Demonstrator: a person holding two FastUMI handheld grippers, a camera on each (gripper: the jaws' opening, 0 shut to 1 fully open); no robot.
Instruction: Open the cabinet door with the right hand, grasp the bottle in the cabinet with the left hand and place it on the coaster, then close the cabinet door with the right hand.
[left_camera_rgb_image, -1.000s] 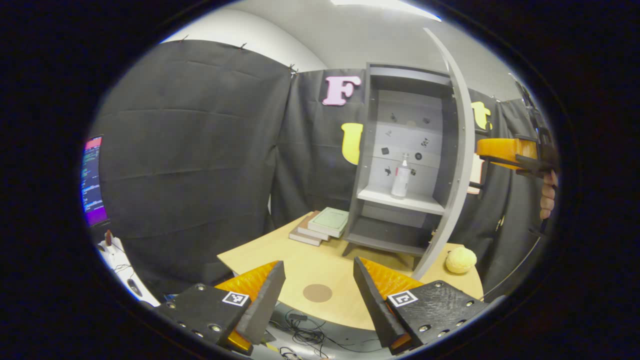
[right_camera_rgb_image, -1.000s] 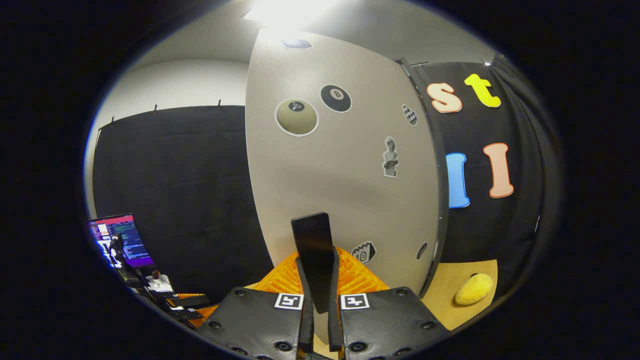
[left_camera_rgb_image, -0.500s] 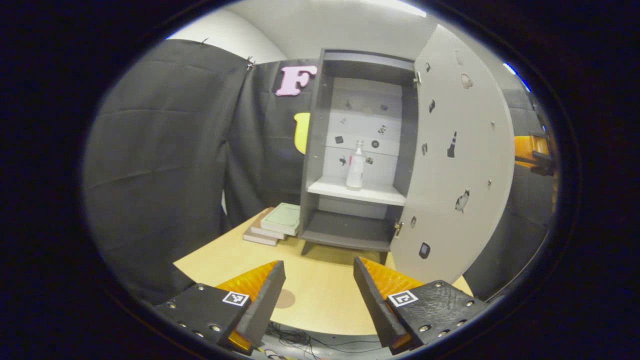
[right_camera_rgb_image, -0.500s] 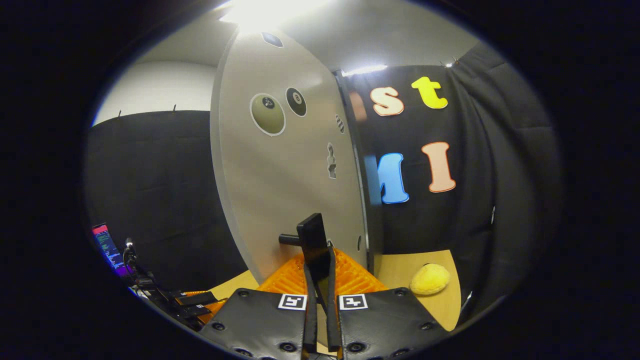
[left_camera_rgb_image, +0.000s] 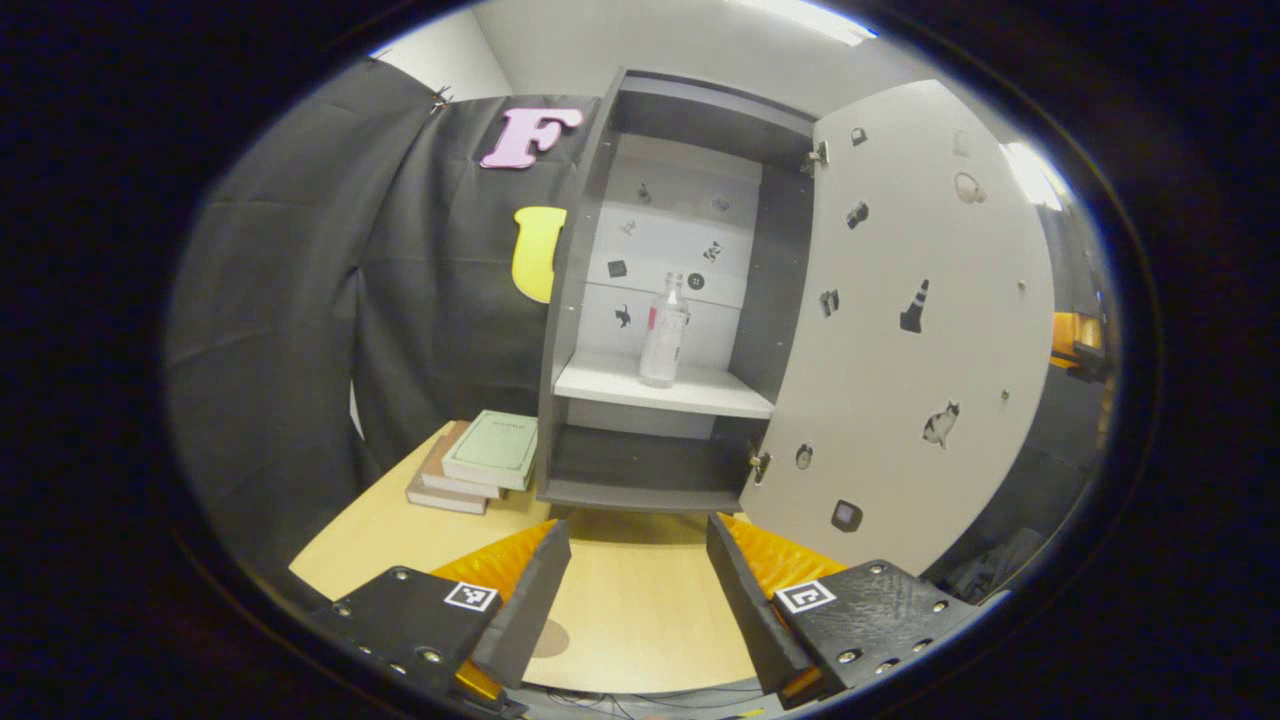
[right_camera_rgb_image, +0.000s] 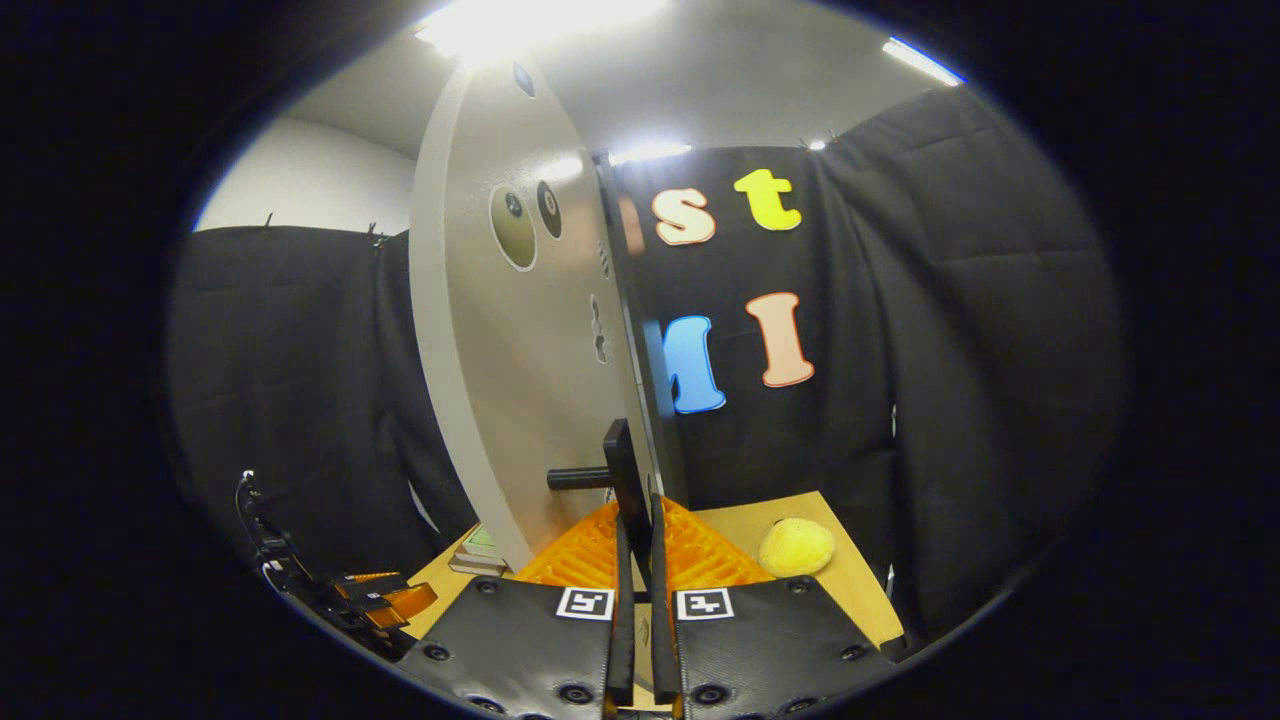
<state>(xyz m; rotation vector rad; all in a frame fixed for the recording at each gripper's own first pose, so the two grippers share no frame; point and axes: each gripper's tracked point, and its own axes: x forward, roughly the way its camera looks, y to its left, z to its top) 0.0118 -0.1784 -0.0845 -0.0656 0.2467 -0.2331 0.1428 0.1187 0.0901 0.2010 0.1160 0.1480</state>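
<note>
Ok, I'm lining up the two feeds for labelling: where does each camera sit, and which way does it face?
Left gripper view: rides on the left gripper, jaws apart at the bottom, facing the open cabinet with the bottle on its shelf, above the table.
Right gripper view: rides on the right gripper, facing the door's outer face, fingers closed on the handle; a yellow ball lies beyond.
Shared: the door, table and stacked books; the left gripper shows at the right view's lower left.
</note>
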